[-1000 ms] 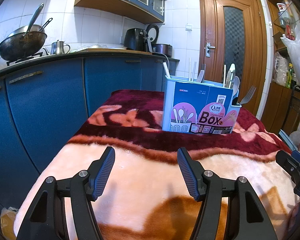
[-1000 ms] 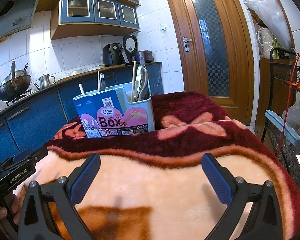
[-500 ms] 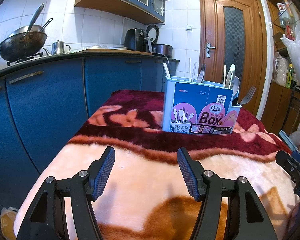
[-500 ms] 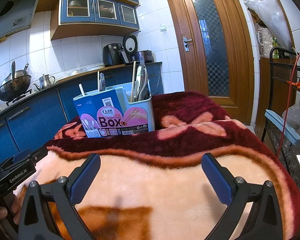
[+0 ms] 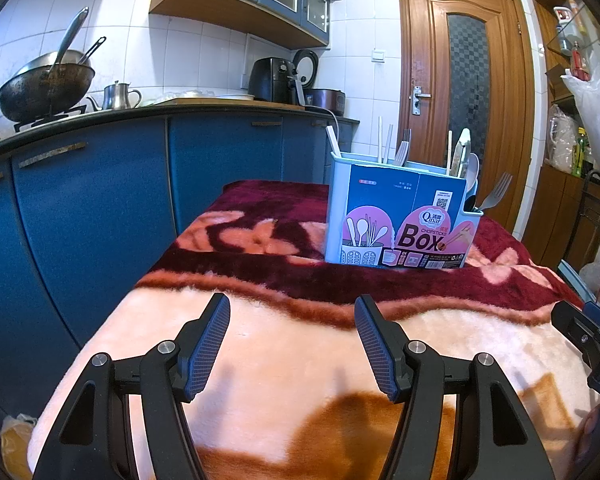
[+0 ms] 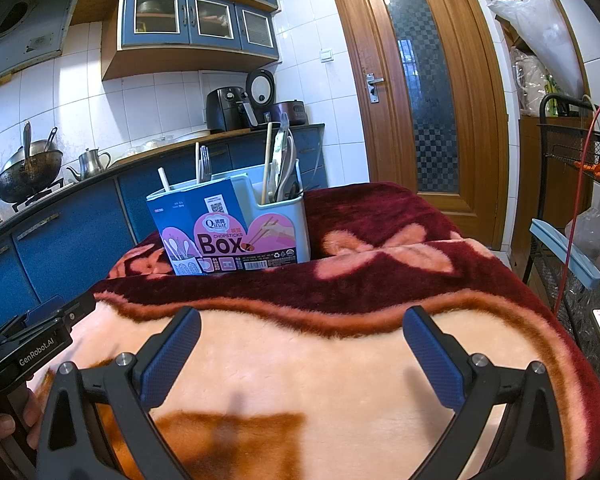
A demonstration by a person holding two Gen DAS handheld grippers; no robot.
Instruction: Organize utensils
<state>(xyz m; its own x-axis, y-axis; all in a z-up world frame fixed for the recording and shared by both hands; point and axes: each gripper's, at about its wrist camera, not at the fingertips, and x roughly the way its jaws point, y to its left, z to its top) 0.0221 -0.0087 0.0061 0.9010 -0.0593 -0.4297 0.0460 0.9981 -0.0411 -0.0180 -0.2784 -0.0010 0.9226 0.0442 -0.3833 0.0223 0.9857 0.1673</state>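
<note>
Forks, spoons and chopsticks already stand in the pale-blue plastic utensil box (image 5: 400, 216); the fleecy pink-and-maroon blanket-covered surface (image 5: 300, 360) before it lies bare. Left tongs (image 5: 292, 344) and right tongs (image 6: 300, 356) gape apart, empty; little seems left.

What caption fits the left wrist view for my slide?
Open left gripper hovers empty above the blanket, facing the utensil box stocked with chopsticks and a fork.
</note>
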